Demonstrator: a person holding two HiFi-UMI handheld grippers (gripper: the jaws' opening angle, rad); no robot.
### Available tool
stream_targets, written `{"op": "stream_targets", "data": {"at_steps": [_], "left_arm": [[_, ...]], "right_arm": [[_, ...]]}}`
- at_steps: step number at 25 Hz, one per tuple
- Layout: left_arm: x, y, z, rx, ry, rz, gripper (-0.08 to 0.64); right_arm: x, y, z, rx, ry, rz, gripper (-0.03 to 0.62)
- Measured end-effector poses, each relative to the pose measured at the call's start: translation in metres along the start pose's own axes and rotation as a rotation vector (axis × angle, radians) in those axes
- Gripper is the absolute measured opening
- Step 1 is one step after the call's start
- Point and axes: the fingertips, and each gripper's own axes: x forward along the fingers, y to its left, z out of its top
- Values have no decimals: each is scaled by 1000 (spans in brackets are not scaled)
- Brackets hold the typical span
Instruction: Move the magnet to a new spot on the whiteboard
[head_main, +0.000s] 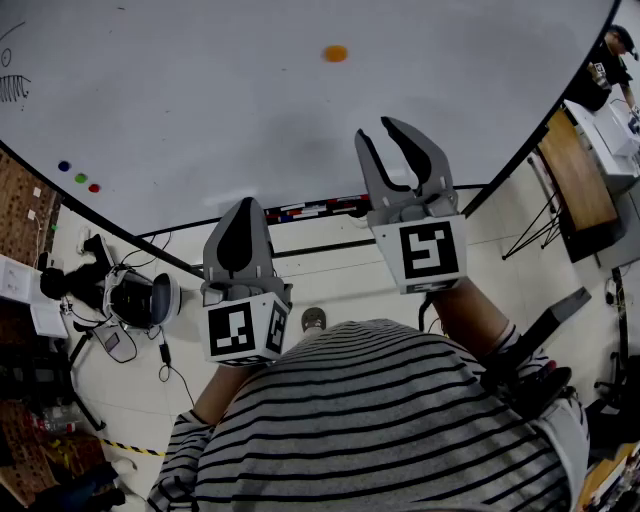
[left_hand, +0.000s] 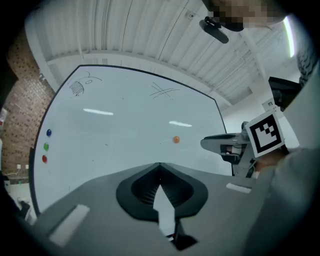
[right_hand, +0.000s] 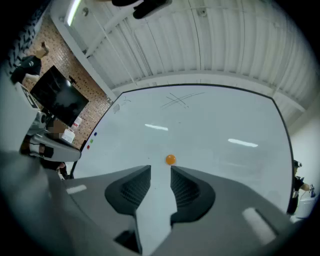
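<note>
A small orange magnet (head_main: 335, 53) sticks to the whiteboard (head_main: 200, 110), well above both grippers. My right gripper (head_main: 378, 129) is open and empty, pointing up at the board below the magnet. In the right gripper view the magnet (right_hand: 170, 159) sits just beyond the gap of the right gripper (right_hand: 160, 169), apart from the jaws. My left gripper (head_main: 240, 215) is shut on nothing, lower and to the left. From the left gripper (left_hand: 160, 167) the magnet (left_hand: 176, 140) shows up and to the right, with the right gripper (left_hand: 216, 143) beside it.
Blue (head_main: 64, 166), green (head_main: 81, 178) and red (head_main: 94, 187) magnets cluster at the board's left edge. Pen scribbles (head_main: 12, 85) mark the far left. A marker tray (head_main: 320, 208) runs along the board's lower edge. A wooden desk (head_main: 575, 180) and a person (head_main: 600, 70) are at right.
</note>
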Motion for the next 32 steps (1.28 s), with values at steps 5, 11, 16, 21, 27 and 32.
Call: {"op": "stream_targets", "data": {"at_steps": [5,11,16,21,27,32], "left_arm": [[15,16,13,7,3,-38,17],[52,56,1,-4,12,-44,17],[71,71,-10,-11,29,-53,17],[76,75,-13,-11,35,-58,17],[71,76,-12,-11,30,-52,17],[71,78,-10,-4,26,-43,17]], "right_arm": [[45,-11,14,-42,0,-61,135],[103,-13,-4,-65,28,-121,149],[122,-15,0,-42,-10,-147,149],[122,-18,3,-49,-31,-172,115],[121,-18,3,-80,-36,-204,115],[120,-21,2,-61,-30,-210,123]]}}
